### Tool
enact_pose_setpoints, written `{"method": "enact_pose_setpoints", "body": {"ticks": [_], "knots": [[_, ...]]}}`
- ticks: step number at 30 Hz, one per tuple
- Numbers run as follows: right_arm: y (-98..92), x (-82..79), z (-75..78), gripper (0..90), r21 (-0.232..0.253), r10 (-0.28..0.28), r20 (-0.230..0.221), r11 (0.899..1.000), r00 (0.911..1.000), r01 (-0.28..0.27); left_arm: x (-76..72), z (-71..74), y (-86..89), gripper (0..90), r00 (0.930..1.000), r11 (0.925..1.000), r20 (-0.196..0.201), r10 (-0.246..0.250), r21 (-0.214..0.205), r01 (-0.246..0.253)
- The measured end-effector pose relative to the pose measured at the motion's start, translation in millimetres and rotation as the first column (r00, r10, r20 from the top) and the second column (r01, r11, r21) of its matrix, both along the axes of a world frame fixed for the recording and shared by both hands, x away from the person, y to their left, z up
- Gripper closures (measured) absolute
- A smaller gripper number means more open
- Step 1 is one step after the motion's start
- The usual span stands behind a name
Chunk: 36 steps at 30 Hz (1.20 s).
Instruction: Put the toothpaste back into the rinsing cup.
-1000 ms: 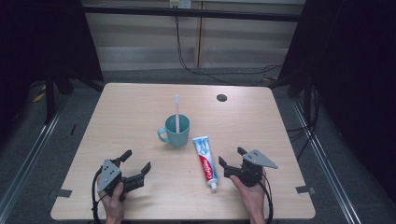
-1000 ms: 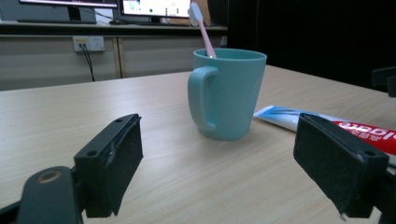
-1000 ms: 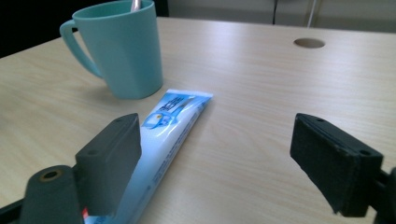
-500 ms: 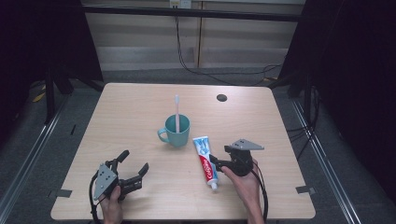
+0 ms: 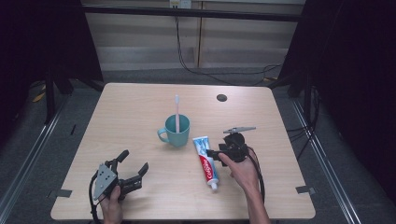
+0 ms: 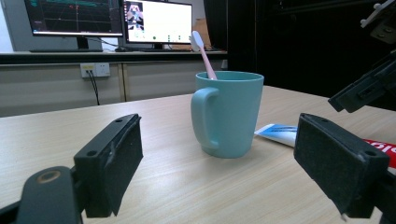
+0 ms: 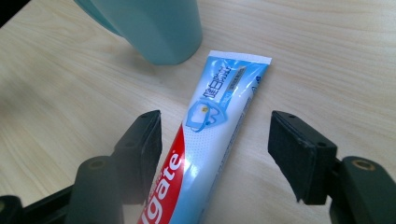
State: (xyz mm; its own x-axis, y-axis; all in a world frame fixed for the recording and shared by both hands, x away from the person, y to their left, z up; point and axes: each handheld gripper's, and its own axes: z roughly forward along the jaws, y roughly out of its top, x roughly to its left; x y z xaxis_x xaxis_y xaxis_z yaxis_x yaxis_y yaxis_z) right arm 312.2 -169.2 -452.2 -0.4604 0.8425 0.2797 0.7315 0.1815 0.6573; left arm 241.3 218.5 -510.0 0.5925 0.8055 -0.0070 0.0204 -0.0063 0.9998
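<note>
I am holding my right hand-held gripper [image 5: 215, 152] over the toothpaste tube [image 5: 206, 161], which is lying flat on the table [image 5: 140, 107] just beside the teal mug [image 5: 175, 132], its crimped end pointing toward the mug and its cap toward me. In the right gripper view the tube [image 7: 205, 154] is running up between the two black jaws, which have just been closing in on it; a gap is showing on each side, so the pads are not yet pressing on it. A pink toothbrush [image 5: 177, 114] is standing upright in the mug. I am resting my left hand-held gripper [image 5: 132, 169] near the table's front left, well apart from the tube, its jaws standing wide apart with nothing between them, looking toward the mug's handle [image 6: 204, 116].
</note>
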Motion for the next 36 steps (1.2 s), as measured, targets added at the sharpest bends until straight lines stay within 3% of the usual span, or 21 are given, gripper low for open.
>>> {"method": "enact_pose_setpoints", "body": {"ticks": [4, 12, 17, 18, 20, 28, 32, 36], "knots": [[4.3, 7.7, 0.1, 37.7, -0.023, 0.029, -0.065, 0.999, 0.9975, -0.03, 0.0, 0.0, 0.0, 15.5, 1.0, 1.0, 0.0, 0.0, 0.0, 0.0], [11.8, 17.8, -2.4, 37.0, -0.06, 0.069, -0.133, 0.995, 0.9887, -0.077, 0.0, 0.0, 0.0, 15.5, 1.0, 1.0, 0.0, 0.0, 0.0, 0.0], [15.3, 23.7, -5.7, 37.1, -0.069, 0.062, -0.163, 0.995, 0.9846, -0.074, 0.0, 0.0, 0.0, 15.5, 1.0, 1.0, 0.0, 0.0, 0.0, 0.0], [16.8, 25.2, -6.1, 37.0, -0.063, 0.065, -0.18, 0.995, 0.9815, -0.077, 0.0, 0.0, -0.1, 15.5, 1.0, 1.0, 0.0, 0.0, 0.0, 0.0], [20.9, 26.9, -7.2, 35.5, -0.098, 0.061, -0.225, 0.992, 0.9725, -0.084, 0.0, 0.0, 0.0, 15.5, 1.0, 1.0, 0.0, 0.0, 0.0, 0.0], [30.4, 35.5, -15.4, 34.2, -0.135, 0.049, -0.263, 0.987, 0.9635, -0.087, 0.0, 0.0, 0.0, 15.6, 1.0, 1.0, 0.0, 0.0, 0.0, 0.0], [34.0, 41.0, -21.1, 34.2, -0.145, 0.05, -0.293, 0.985, 0.9548, -0.096, 0.0, 0.0, 0.0, 15.6, 1.0, 1.0, 0.0, 0.0, 0.0, 0.0], [37.2, 42.4, -25.2, 36.2, -0.159, 0.045, -0.29, 0.983, 0.9559, -0.095, 0.0, 0.0, 0.0, 15.6, 1.0, 1.0, 0.0, 0.0, 0.0, 0.0]]}}
